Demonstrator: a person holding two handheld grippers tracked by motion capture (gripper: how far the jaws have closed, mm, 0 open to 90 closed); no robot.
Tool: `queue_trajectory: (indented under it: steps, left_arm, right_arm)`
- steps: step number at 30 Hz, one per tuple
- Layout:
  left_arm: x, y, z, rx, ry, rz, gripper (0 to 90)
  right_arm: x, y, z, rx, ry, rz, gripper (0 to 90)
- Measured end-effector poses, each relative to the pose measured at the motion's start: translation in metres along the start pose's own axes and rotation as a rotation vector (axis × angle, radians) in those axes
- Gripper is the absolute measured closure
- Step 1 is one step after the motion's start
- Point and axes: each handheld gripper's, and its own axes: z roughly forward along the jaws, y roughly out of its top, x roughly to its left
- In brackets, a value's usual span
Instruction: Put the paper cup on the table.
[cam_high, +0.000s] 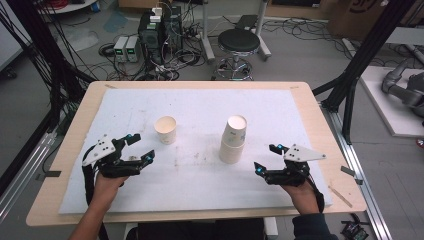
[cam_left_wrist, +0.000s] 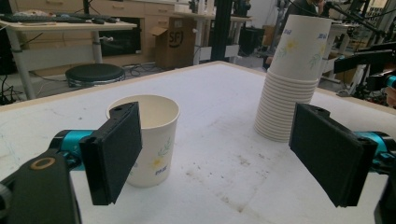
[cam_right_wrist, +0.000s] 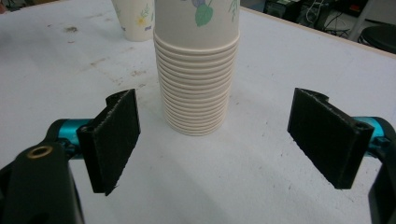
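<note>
While both grippers hang with jaws spread wide and nothing between them, the work looks to be at its approach stage: taking cups off the stack of paper cups (cam_high: 234, 140), which stands upside down near the middle of the white mat (cam_high: 200, 195). The right gripper (cam_high: 266, 159) sits just to the right of the stack and nearer the person, apart from it. The left gripper (cam_high: 140, 148) is well to the stack's left, close by the single upright cup (cam_high: 165, 130). Next, judging by the layout, the right jaws must move in and straddle the stack. Nothing lies between. A stool (cam_high: 239, 42) stands beyond the table, far behind the stack.
</note>
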Motion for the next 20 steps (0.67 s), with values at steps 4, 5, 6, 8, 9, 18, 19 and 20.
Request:
queue_trajectory:
  steps: [4, 5, 6, 8, 9, 18, 19, 20]
  left_arm:
    - [-0.0002, -0.0002, 0.0001, -0.001, -0.001, -0.001, 17.4]
    - [-0.0004, -0.0002, -0.0002, -0.001, -0.002, -0.001, 17.4]
    - [-0.0004, -0.0002, -0.0004, 0.0, -0.002, 0.0, 17.4]
    - [-0.0004, -0.0001, -0.0009, -0.001, 0.001, 0.001, 17.4]
    - [-0.0004, 0.0, -0.0011, -0.002, 0.002, 0.0, 17.4]
    - [0.0012, 0.0, -0.0014, -0.002, 0.01, -0.004, 17.4]
    - [0.0012, 0.0, -0.0012, -0.002, 0.011, -0.005, 17.4]
    - [0.0012, 0.0, -0.0011, -0.002, 0.012, -0.005, 17.4]
  right_arm:
    - [-0.0006, -0.0005, 0.0012, 0.001, 0.003, -0.002, 17.1]
    - [-0.0003, -0.0001, 0.0016, 0.0, 0.005, -0.004, 17.1]
    - [-0.0003, -0.0001, 0.0016, 0.0, 0.005, -0.004, 17.1]
    - [0.0003, 0.0004, 0.0016, -0.002, 0.006, -0.004, 17.1]
    - [0.0002, 0.0007, 0.0014, -0.002, 0.005, -0.006, 17.1]
    - [-0.0009, 0.0008, -0.0013, -0.013, -0.005, -0.003, 17.1]
    - [-0.0008, 0.0006, -0.0014, -0.014, -0.004, -0.005, 17.1]
    - [-0.0008, 0.0004, -0.0014, -0.014, -0.003, -0.004, 17.1]
